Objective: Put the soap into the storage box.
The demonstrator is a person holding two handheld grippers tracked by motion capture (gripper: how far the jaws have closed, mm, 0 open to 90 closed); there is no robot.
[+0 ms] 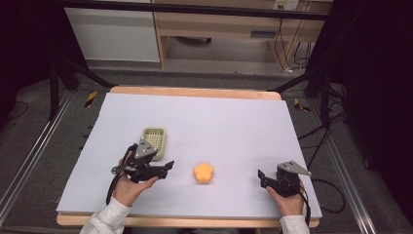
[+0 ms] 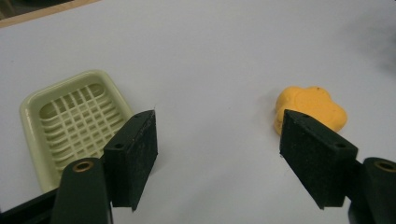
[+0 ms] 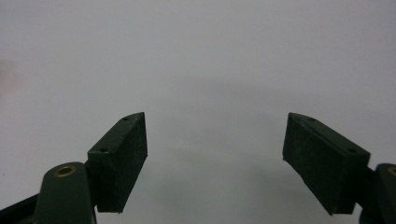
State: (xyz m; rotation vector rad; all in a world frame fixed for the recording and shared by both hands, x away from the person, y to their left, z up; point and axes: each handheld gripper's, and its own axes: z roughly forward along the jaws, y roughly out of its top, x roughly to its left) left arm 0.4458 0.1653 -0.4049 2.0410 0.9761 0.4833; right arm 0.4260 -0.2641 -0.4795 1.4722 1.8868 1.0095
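Observation:
An orange flower-shaped sponge point(image 1: 203, 172) lies on the white table sheet near the front middle; in the left gripper view the sponge point(image 2: 310, 108) sits just beyond the right jaw. A pale green slotted soap dish point(image 1: 154, 143) rests left of it, and the dish point(image 2: 74, 121) shows empty. My left gripper point(image 1: 166, 168) hovers low just in front of the dish, jaws wide apart, pointing right toward the sponge. My right gripper point(image 1: 262, 177) is held at the front right, open, with bare sheet between its jaws point(image 3: 215, 163).
The white sheet point(image 1: 219, 122) covers a wooden table; its edge shows at the back point(image 1: 195, 91). Black frame legs and cables stand on the floor to both sides. A wooden desk stands behind.

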